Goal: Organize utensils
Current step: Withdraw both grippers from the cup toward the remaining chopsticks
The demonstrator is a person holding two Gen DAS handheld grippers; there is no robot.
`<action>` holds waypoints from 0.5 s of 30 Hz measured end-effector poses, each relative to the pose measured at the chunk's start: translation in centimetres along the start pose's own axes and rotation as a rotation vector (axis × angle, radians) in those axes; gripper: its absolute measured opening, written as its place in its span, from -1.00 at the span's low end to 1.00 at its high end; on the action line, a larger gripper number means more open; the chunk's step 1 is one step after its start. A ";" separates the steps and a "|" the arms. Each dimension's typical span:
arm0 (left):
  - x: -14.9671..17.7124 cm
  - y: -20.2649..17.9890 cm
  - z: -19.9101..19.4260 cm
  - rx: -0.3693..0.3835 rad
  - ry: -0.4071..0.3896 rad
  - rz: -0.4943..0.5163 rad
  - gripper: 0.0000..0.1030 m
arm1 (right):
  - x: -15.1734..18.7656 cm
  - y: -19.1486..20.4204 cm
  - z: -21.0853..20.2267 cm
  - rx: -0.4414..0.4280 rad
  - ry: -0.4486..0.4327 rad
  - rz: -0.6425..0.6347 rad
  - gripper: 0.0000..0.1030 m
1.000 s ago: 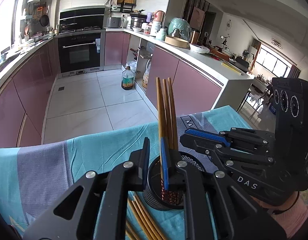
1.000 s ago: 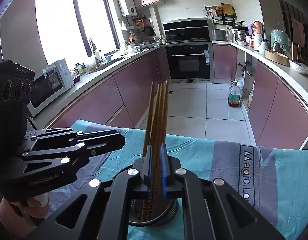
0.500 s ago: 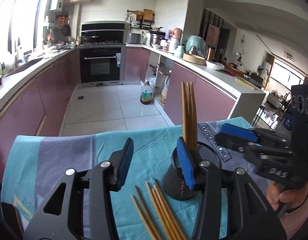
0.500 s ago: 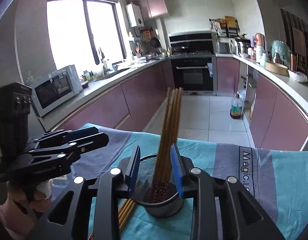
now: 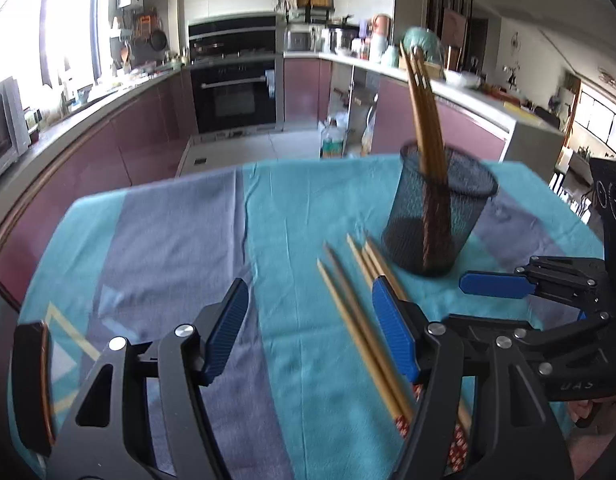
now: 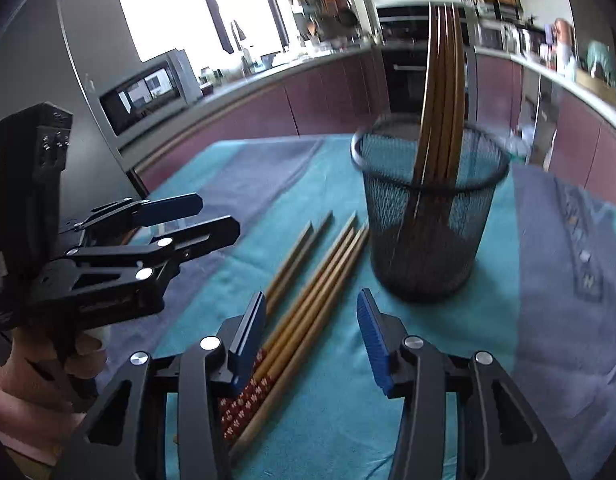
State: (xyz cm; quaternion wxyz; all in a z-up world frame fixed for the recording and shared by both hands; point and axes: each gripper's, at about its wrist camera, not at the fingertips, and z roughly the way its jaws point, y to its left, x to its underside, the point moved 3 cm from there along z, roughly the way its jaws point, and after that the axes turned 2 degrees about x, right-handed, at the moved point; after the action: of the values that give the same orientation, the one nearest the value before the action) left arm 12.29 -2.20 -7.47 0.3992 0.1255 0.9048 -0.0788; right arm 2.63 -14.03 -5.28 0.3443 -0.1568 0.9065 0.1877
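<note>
Fingers [image 5: 392, 332] [image 6: 249, 336] both spreading, empty, over loose chopsticks [image 6: 316, 280] nr mesh cup [image 6: 428, 216].

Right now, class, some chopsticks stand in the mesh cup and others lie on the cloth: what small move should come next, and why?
Probably lower the right tongs onto the loose chopsticks lying beside the mesh cup. Its jaws are opening and hold nothing, with the bundle lying just below them. The left tongs are opening and empty too, so they could take the rest.
</note>
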 end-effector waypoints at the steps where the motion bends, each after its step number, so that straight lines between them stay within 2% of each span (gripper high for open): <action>1: 0.5 0.0 0.2 -0.001 0.011 -0.003 0.22 | 0.4 -0.1 0.6 0.005 0.017 0.010 -0.16; 3: 1.9 0.4 0.7 0.003 0.039 -0.019 0.21 | 0.8 -0.2 1.1 0.017 0.033 0.021 -0.21; 9: 2.9 0.2 1.7 0.016 0.086 -0.026 0.17 | 1.6 -0.2 1.5 0.039 0.055 0.047 -0.36; 15: 3.1 -0.8 2.7 0.041 0.110 -0.013 0.16 | 1.8 0.1 1.9 0.065 0.061 0.042 -0.39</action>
State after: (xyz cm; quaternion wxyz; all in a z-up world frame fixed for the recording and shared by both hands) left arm 11.98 -3.09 -11.50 0.3456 0.1320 0.9244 -0.0929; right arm 2.33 -13.36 -7.76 0.3173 -0.1323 0.9252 0.1604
